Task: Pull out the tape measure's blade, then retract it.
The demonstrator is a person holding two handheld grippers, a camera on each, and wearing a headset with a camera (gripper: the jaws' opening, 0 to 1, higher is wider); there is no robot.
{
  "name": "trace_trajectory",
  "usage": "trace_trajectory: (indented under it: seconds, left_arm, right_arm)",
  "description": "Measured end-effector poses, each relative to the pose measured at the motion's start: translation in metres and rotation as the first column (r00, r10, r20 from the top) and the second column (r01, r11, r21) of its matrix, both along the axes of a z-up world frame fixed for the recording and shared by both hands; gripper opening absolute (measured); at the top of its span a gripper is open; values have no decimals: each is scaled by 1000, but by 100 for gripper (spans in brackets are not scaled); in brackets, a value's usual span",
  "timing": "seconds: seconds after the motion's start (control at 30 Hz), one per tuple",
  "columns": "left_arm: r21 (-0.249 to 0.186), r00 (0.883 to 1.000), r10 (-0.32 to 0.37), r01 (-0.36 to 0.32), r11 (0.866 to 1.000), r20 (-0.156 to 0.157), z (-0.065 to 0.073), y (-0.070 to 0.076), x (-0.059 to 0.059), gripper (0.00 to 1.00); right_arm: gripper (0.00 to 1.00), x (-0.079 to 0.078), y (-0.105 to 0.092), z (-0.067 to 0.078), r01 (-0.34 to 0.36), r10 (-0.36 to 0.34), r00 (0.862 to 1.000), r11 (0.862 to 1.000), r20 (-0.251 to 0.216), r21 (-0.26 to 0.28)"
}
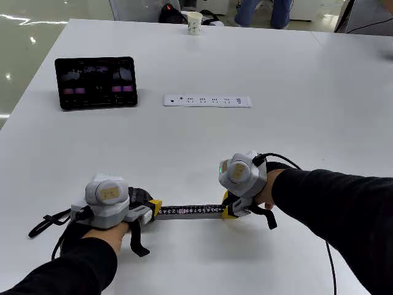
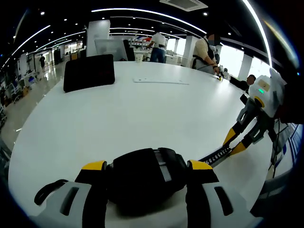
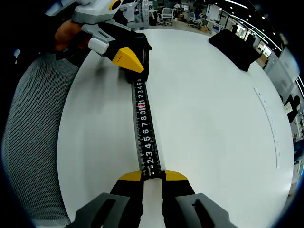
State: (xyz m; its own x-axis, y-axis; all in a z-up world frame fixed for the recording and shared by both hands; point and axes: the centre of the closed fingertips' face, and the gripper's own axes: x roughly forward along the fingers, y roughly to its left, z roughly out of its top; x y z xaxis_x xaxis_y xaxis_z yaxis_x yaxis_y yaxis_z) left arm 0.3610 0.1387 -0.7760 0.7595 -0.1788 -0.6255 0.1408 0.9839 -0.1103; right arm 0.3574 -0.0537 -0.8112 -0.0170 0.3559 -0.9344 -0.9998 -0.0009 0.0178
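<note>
The left claw is clamped on the black tape measure case. The right claw is pinched on the tip of the blade, which lies extended between both claws, flat on the white table.

Blk sleeves; L tool, R tool grey/yellow.

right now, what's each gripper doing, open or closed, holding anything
The left gripper is closed on the tape measure.
The right gripper is closed on the end of the pulled-out blade.
</note>
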Motion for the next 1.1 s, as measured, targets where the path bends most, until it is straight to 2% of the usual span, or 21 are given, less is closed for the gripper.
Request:
trace_trajectory:
  seconds: [0.2, 0.3, 0.4, 1.1]
  left_arm:
    - [-13, 1000, 3, -3, 1000, 0, 1, 1, 0, 62]
    - [-21, 1000, 7, -7, 1000, 0, 1, 1, 0, 62]
    - [-22, 1000, 6, -6, 1000, 0, 2, 1, 0, 62]
    - [-28, 1000, 8, -8, 1000, -6, 1, 1, 0, 62]
  right_arm:
    - [11, 0, 3, 0, 6, -6, 1000, 1000, -6, 12]
    - [11, 0, 8, 1, 32, -32, 999, 999, -13, 30]
    - [11, -2, 15, 1, 14, -14, 1000, 999, -5, 44]
    - [11, -3, 25, 0, 13, -13, 1000, 998, -9, 57]
